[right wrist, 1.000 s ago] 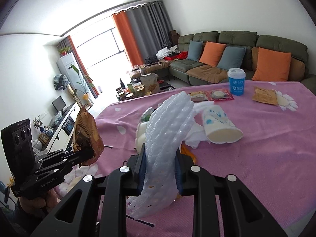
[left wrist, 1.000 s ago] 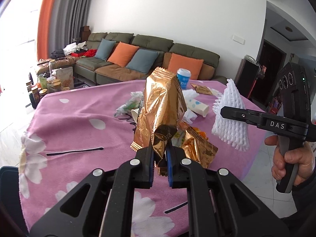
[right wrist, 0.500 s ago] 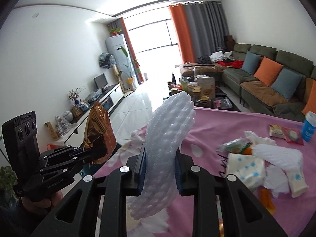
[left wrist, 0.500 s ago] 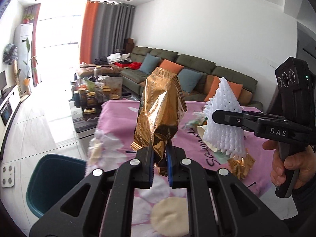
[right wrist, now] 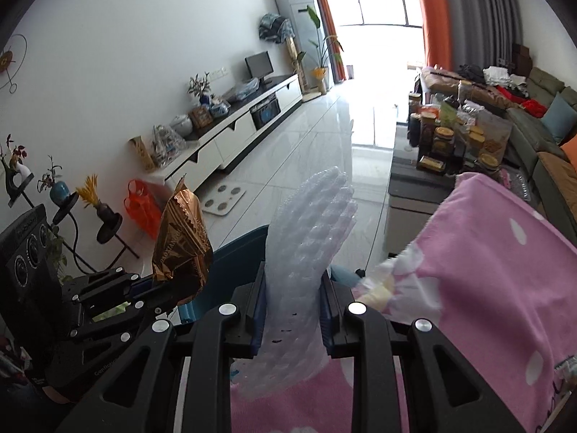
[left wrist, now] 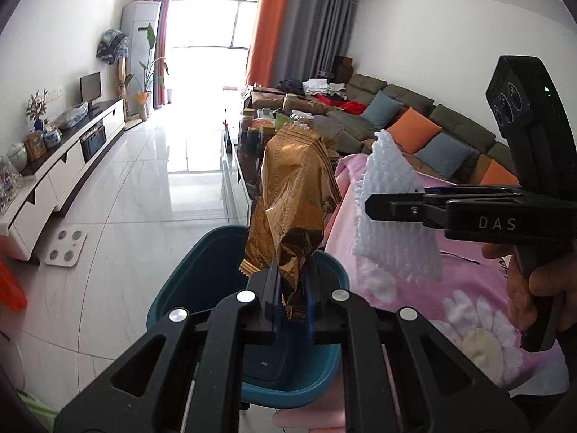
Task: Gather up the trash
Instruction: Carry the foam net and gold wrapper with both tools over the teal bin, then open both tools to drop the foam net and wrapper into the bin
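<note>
Two pieces in hand: your left gripper (left wrist: 293,301) jaws clamp crumpled gold foil wrapper (left wrist: 294,213), right gripper (right wrist: 290,305) jaws clamp white foam net sleeve (right wrist: 306,249). Both near teal plastic bin (left wrist: 202,281) on floor beside table (right wrist: 505,252) edge; drop not yet done.

The gold foil wrapper (left wrist: 294,195) is crumpled and stands upright, pinched at its lower end, directly above the open teal bin (left wrist: 202,281) on the floor. The white foam net sleeve (right wrist: 306,252) stands upright, clamped at mid-length, beside the wrapper.
</note>
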`<state>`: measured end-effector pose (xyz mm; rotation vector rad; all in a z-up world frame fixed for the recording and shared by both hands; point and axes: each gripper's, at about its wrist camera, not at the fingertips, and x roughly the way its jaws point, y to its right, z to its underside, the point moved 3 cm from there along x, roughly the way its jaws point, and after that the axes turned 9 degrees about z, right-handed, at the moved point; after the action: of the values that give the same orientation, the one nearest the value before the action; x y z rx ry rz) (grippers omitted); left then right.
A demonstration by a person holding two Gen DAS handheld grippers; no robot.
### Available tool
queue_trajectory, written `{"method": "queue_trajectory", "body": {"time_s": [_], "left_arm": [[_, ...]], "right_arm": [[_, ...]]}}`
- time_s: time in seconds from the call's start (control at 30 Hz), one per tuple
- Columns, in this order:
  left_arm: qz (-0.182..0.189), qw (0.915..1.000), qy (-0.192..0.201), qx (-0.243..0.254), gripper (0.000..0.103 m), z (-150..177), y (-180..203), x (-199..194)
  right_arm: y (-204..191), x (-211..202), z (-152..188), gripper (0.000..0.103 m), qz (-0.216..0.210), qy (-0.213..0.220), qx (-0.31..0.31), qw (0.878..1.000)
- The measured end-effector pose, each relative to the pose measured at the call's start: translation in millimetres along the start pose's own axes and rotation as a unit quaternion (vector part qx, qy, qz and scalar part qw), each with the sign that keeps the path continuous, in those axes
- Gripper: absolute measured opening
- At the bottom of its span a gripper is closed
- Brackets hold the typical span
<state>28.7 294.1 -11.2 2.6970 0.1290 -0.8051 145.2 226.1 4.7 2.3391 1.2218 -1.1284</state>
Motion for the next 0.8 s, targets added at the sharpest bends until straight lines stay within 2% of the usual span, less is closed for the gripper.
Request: {"method": "queue_trajectory", "body": {"time_s": [0.13,0.23,0.5,0.57,0.7,0.73,0.77,0.8], "left_arm": [[-0.015,0.9991,-0.023,-0.031,0.011,14,-37,16],[-0.012,0.9976,-0.043,-0.053,0.011,27,-58,37],[-0.005,0.9929,-0.081,-0.086,0.011,50,-69,89],[-0.005,0.9920,-0.088,-0.091,0.013,53,-68,101],[-0.008,0.9916,-0.092,-0.091,0.017,60,-74,114],[-0.008,0.9916,-0.090,-0.092,0.019,60,-73,114],[-0.008,0.9918,-0.088,-0.093,0.025,62,-71,113],[-0.008,0.9921,-0.085,-0.092,0.029,60,-70,113]], "right_arm": [[-19,42,-1,0.023,-0.003,-0.054,-0.018,0.998],[-31,69,4,0.023,0.001,-0.095,-0.036,0.995],[-42,110,16,0.024,0.015,-0.160,-0.053,0.986],[-42,113,18,0.029,0.019,-0.167,-0.055,0.984],[-38,120,16,0.034,0.019,-0.168,-0.053,0.984],[-37,122,16,0.039,0.018,-0.166,-0.051,0.985],[-37,122,15,0.050,0.022,-0.163,-0.051,0.985],[-37,121,15,0.053,0.020,-0.162,-0.049,0.985]]}}
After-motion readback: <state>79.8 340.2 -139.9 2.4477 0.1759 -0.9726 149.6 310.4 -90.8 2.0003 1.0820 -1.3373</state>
